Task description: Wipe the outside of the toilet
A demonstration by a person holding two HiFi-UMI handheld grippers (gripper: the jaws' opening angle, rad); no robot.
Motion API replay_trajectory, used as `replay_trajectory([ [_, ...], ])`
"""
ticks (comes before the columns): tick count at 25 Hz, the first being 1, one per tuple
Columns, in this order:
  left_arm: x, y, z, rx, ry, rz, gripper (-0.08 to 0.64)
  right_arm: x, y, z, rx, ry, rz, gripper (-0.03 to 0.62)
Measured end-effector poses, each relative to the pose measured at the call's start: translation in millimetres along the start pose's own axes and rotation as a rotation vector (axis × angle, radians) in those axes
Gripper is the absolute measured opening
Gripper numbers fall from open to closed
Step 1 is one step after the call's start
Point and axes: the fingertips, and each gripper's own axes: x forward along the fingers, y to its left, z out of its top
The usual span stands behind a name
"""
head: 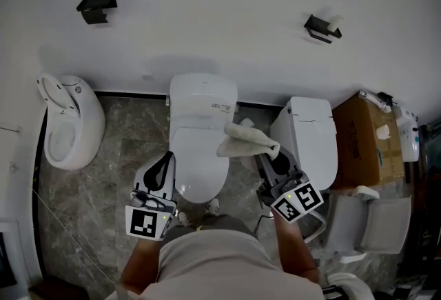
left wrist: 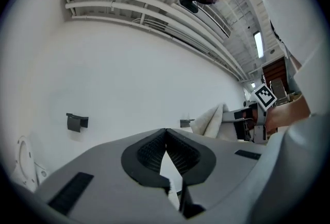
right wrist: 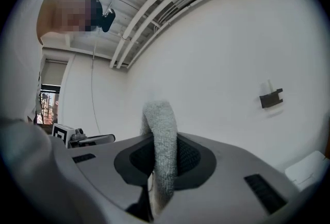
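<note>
The fingers [right wrist: 190,158] of the right gripper [head: 277,159] are clamped on a grey cloth [right wrist: 162,138], which rises from between the dark pads and curls over at the top. In the head view the cloth [head: 244,143] hangs in a loose fold at 10 o'clock from this gripper, over the 3 o'clock edge of the toilet [head: 200,167]; whether it touches the lid I cannot tell.

The fingers [left wrist: 148,152] of the left gripper [left wrist: 166,134] are closed tip to tip with nothing between them. In the head view this gripper [head: 167,159] sits at the toilet's 8 o'clock side, just beside the seat rim.

The toilet stands against the white wall [head: 220,30], lid down, directly ahead of the person [head: 213,261]. A second toilet [head: 313,136] is at its 3 o'clock, with a cardboard box [head: 362,136] beyond. A white floor urinal [head: 69,126] is at its 9 o'clock, well apart. Two black brackets [head: 96,7] [head: 321,28] are fixed on the wall at 11 and 1 o'clock. The floor [head: 131,140] is grey marble.
</note>
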Motion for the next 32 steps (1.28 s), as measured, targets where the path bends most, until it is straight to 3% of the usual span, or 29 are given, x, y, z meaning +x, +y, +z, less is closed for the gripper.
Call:
replay_trajectory([
  [6, 27, 3, -36, 0.001, 0.051, 0.036, 0.017, 32, -43, -33, 0.003, 0.053, 0.034, 0.071],
  [13, 58, 26, -92, -0.057, 0.095, 0.091, 0.017, 78, -76, -90, -0.004, 0.112, 0.054, 0.071],
  [24, 120, 68, -230, -0.084, 0.163, 0.149, 0.017, 163, -147, -229, 0.013, 0.154, 0.102, 0.071],
  [32, 148, 96, -311, -0.065, 0.206, 0.183, 0.017, 220, -175, -310, 0.006, 0.178, 0.166, 0.071],
])
